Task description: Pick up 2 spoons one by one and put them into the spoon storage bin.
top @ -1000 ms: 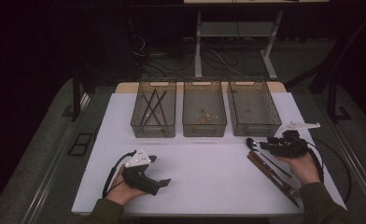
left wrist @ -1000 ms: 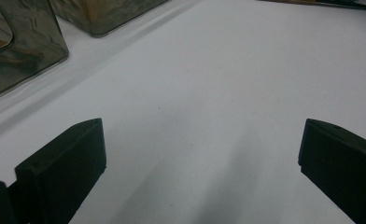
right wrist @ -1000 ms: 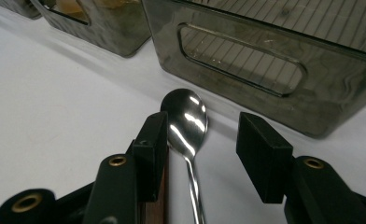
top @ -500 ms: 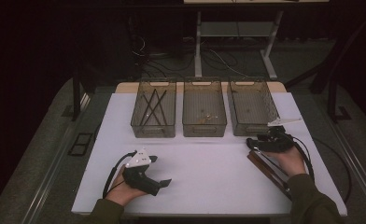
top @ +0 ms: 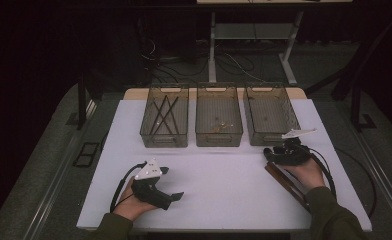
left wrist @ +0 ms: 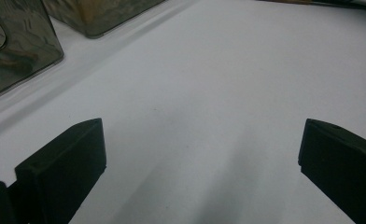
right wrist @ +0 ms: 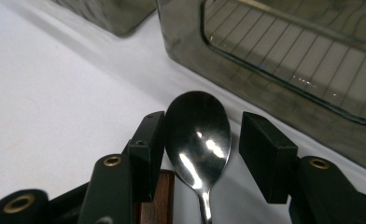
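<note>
one spoon [right wrist: 199, 140] bowl lies between the right tongs [right wrist: 202, 149], spread, touching neither pad.

Just beyond the right gripper [top: 269, 153] stands a smoked plastic bin [top: 270, 139]. A second bin [top: 219, 140] sits further left and holds what may be small scraps [top: 220, 127]. A third bin [top: 164, 140], well beyond the left gripper [top: 171, 183], holds thin dark sticks [top: 164, 112]. All three rest on the white tabletop [top: 224, 180].
</note>
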